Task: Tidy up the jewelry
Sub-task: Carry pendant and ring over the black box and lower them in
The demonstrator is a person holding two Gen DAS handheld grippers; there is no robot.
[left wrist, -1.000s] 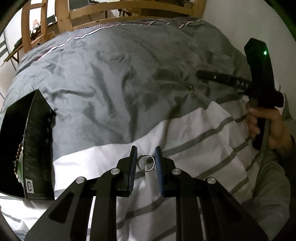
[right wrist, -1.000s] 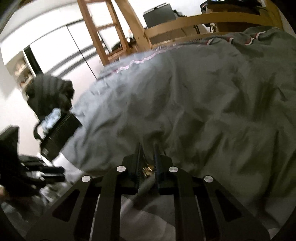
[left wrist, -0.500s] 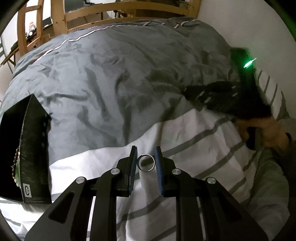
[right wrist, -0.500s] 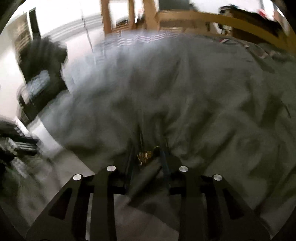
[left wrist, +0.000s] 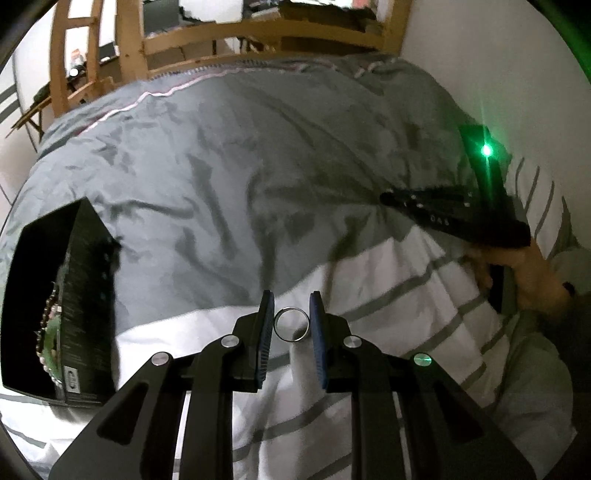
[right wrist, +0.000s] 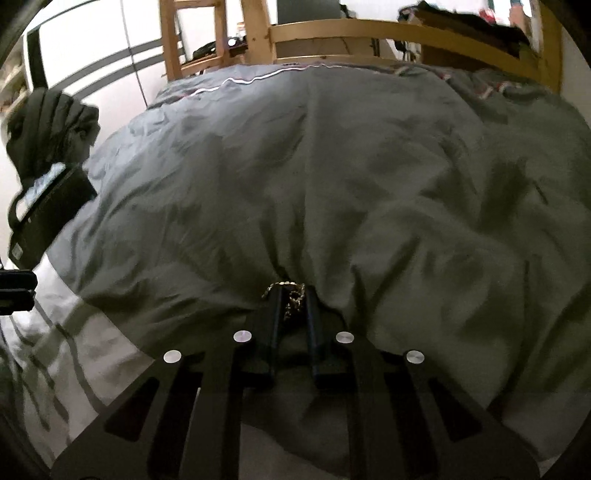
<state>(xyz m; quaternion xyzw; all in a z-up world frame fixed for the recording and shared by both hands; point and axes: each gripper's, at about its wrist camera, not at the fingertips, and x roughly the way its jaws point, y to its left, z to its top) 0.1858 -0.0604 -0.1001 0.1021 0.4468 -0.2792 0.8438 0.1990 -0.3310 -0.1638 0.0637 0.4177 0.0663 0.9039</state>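
Note:
A silver ring [left wrist: 291, 325] stands upright between the blue pads of my left gripper [left wrist: 290, 306], which is shut on it above the white striped sheet [left wrist: 406, 288]. In the right wrist view my right gripper [right wrist: 292, 295] presses into the grey duvet [right wrist: 369, 184], its jaws closing on a bunched gold chain [right wrist: 291, 299] that lies between them. That right gripper [left wrist: 391, 199] also shows in the left wrist view at the right, held by a hand [left wrist: 524, 273]. An open black box [left wrist: 85, 295] lies at the left with a beaded bracelet [left wrist: 50, 325] inside.
The black box [right wrist: 51, 206] appears at the left edge of the right wrist view, with a dark bundle [right wrist: 48, 125] behind it. A wooden bed frame [right wrist: 369, 33] runs along the far end. A white wall [left wrist: 480, 74] borders the bed at the right.
The right gripper tipped downward and dug into the duvet around the gold chain, opening briefly and shutting again. The left gripper kept still with the ring.

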